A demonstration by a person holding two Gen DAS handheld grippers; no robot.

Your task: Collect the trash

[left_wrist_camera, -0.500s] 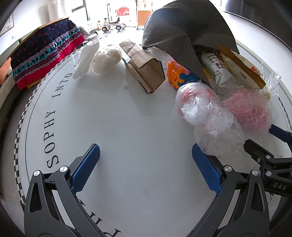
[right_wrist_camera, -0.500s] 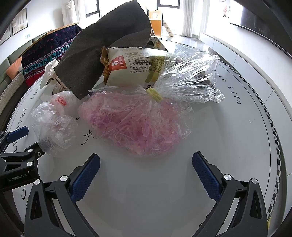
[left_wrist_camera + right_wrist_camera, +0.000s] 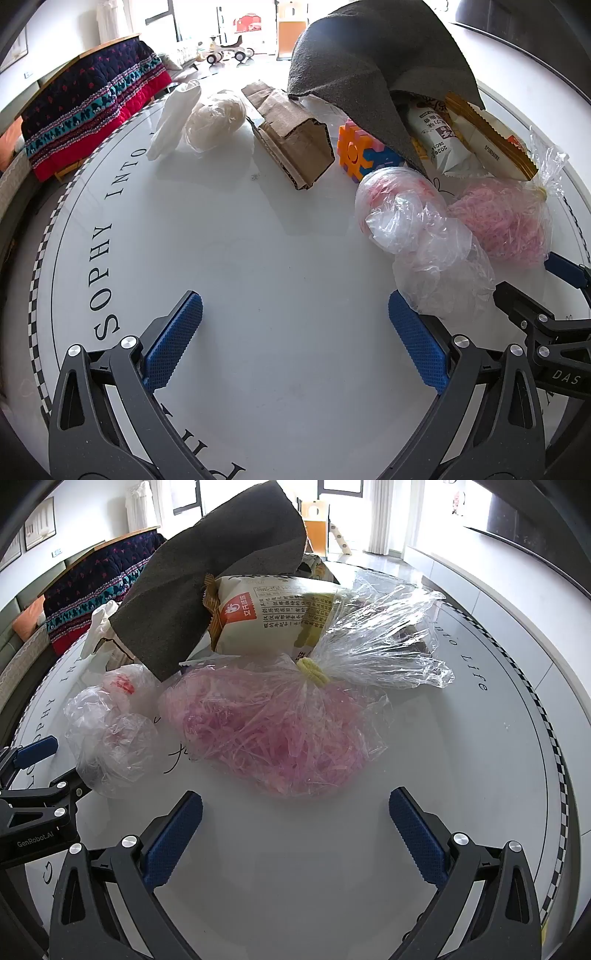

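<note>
1. The left tool and the right tool both stand wide apart with nothing between their blue pads; they hang over the round white table with black letters; a grab at bare table would catch nothing.
2. The crumpled clear plastic bag lies just past the left tool's right pad; it is thin and slippery, so it could slide away or tear if pinched at one edge.
3. The clear bag of pink paper shreds lies just ahead of the right tool; it is soft and puffy, so a weak pinch could let it sag and drop.
4. Both tools sit near each other; they could bump if both reach for the same bag.
5. Farther back, the brown folded cardboard piece and the white snack wrapper lie by the grey felt sheet; a pull could drag the felt too.
</note>
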